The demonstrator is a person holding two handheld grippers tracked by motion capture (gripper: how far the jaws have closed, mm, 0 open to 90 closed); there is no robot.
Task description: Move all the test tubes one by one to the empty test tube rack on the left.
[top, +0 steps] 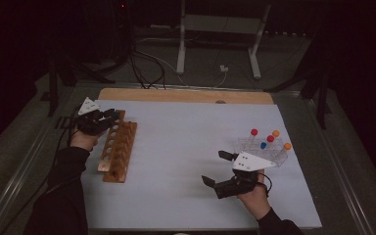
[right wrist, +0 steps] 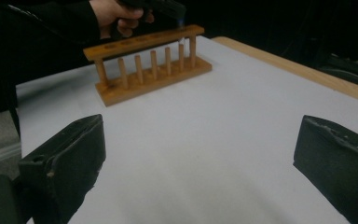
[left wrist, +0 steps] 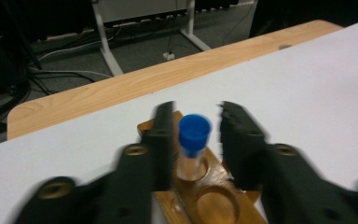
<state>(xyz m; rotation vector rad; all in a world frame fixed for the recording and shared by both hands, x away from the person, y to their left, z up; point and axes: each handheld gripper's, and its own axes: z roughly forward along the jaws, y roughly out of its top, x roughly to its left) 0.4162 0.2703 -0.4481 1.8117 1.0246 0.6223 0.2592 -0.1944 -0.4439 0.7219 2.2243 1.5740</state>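
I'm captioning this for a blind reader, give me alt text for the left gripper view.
A blue-capped tube stands upright in an end hole of a wooden rack, between the parted black jaws of the left hand-held gripper, with a gap on each side. The rack rests on a white sheet covering a wooden table.

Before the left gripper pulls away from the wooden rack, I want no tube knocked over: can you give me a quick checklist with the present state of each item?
1. Blue-capped tube seated in a hole of the wooden rack: ok, it stands upright in the end hole.
2. Left gripper free of the tube: ok, a gap shows on each side of the cap.
3. Rack flat on the white table sheet: ok.
4. Right gripper empty and open: ok, nothing between its jaws.
5. Remaining capped tubes in the clear rack: ok, red, orange and blue caps stand there.
6. Tube bottom fully down in the rack's base: cannot tell.
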